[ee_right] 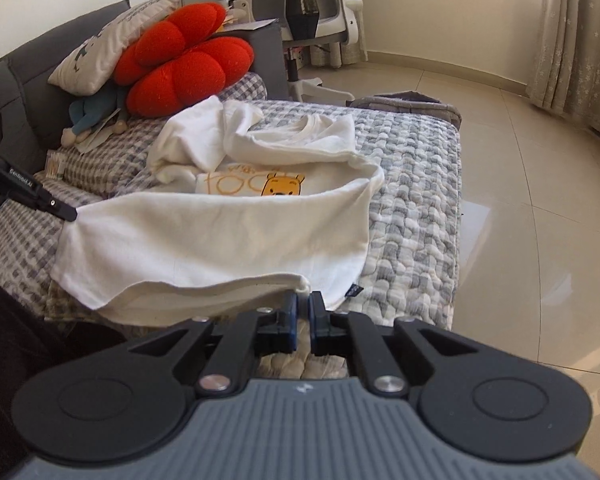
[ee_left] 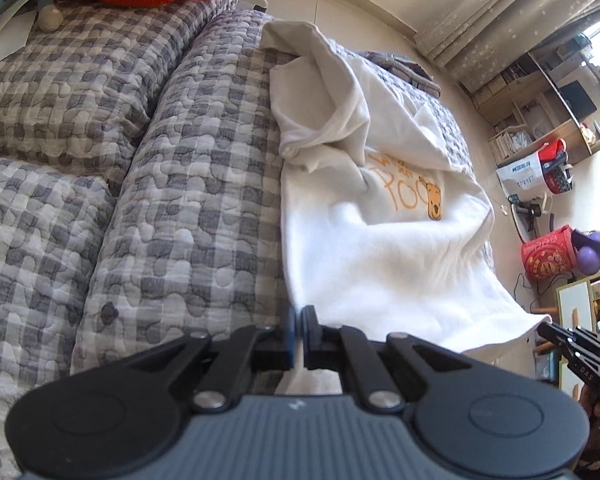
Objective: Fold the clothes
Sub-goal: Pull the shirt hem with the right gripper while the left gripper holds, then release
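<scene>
A white T-shirt (ee_left: 380, 240) with an orange bear print lies rumpled on the checked quilt (ee_left: 180, 200) of a bed. My left gripper (ee_left: 299, 312) is shut on one bottom corner of the shirt. My right gripper (ee_right: 304, 300) is shut on the other bottom corner. The hem (ee_right: 220, 240) is stretched and lifted between them. The left gripper shows at the left of the right wrist view (ee_right: 66, 213), and the right gripper at the lower right of the left wrist view (ee_left: 548, 330). The sleeves and collar (ee_right: 260, 132) are bunched at the far end.
A red flower cushion (ee_right: 184, 56), a white pillow (ee_right: 112, 44) and a blue doll (ee_right: 92, 112) sit at the headboard. A folded grey pile (ee_right: 408, 104) lies at the bed's far corner. An office chair (ee_right: 316, 12) stands behind. Tiled floor (ee_right: 520, 200) lies right of the bed.
</scene>
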The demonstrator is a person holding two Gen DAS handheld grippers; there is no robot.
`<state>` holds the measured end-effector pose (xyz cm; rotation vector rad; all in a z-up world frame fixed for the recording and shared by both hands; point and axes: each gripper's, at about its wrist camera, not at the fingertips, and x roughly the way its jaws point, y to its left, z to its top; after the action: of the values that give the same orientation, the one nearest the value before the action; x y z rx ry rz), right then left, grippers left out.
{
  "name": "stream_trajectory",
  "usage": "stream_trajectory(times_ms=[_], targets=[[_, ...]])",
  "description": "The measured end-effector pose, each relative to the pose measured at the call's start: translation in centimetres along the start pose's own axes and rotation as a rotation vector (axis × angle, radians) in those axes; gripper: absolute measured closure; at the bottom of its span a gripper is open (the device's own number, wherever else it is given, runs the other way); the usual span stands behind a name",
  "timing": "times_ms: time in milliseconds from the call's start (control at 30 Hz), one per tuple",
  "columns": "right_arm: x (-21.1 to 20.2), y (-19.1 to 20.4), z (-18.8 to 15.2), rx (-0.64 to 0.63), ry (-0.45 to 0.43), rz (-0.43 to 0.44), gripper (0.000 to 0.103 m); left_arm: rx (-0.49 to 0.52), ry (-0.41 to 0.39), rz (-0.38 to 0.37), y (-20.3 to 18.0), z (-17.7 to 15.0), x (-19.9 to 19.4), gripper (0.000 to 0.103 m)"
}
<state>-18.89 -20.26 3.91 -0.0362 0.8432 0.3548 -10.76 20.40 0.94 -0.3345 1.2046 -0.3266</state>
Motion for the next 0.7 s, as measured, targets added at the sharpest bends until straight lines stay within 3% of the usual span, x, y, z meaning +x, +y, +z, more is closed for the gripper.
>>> stream_trajectory(times_ms=[300,367,433,500,567,600,633,700], targets=[[2.4,-1.1,-2.4,0.035,0.201,0.036,0.095,0.099,0.087,0.098,-0.8,-2.3,3.0,0.098],[3.0,-1.3,-2.8,0.042,0.253,0.046,0.090,0.112,0.080,0.104,-1.0,-2.2,2.9,0.090],[3.1,-1.3,-2.9,0.037,0.271,0.041,0.088,0.135,0.056,0.117,-1.2,-2.1,2.6,0.055],[2.7,-1.3,-2.6,0.037,0.256,0.035,0.086,0.170,0.021,0.130,-1.8,-1.9,1.9,0.046],[2.4,-1.1,-2.1,0.031,0.236,0.014,0.071,0.196,-0.013,0.140,-2.3,-1.5,1.4,0.042],[2.2,-1.0,-1.7,0.018,0.224,0.000,0.055,0.205,-0.031,0.144,-2.6,-1.3,1.2,0.036],[2.1,-0.8,-1.3,0.000,0.213,-0.010,0.048,0.212,-0.050,0.147,-2.8,-0.9,0.9,0.031],[1.9,-0.3,-0.6,-0.038,0.201,-0.017,0.047,0.219,-0.086,0.153,-3.2,-0.2,0.6,0.027]])
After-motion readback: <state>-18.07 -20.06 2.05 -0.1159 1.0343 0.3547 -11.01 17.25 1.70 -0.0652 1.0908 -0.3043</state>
